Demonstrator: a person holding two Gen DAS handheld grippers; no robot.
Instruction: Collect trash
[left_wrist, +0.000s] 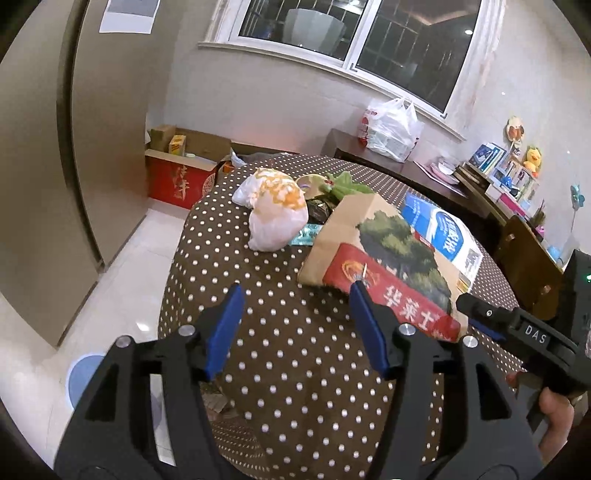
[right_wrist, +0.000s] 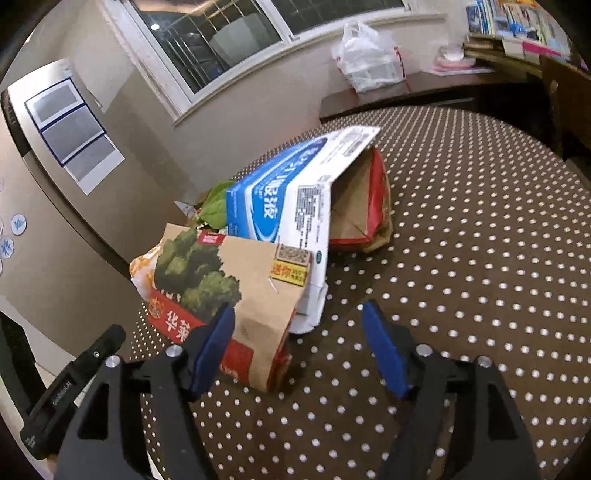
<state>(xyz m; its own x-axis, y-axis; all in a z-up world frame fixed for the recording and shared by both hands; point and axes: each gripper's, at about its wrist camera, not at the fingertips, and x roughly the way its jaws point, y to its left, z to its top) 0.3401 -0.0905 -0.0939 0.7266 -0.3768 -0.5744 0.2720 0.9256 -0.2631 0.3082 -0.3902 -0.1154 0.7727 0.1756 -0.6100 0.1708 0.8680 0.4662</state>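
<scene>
Brown polka-dot tablecloth (left_wrist: 295, 369) is covering the round table, and all the trash is sitting on it in one cluster.

Left gripper (left_wrist: 295, 321) is hovering over bare cloth with its blue pads spread wide, nothing between them. Its right pad is lying in front of the near corner of the kraft paper bag (left_wrist: 380, 258); contact can't be confirmed.

Right gripper (right_wrist: 299, 339) is also standing wide open and gripping nothing. The kraft paper bag is lying on its side with its end reaching in between the pads, against the left pad, pads not pressing it.

Blue-and-white carton (right_wrist: 280, 199) is leaning flattened over a second brown-and-red bag (right_wrist: 365, 206) just behind the kraft one. White plastic bag (left_wrist: 275, 210) with orange print is sitting left of the pile in the left wrist view, green leaves (left_wrist: 343, 184) just behind it.

Right gripper is showing at the right edge of the left wrist view, a hand (left_wrist: 554, 413) holding it.
</scene>
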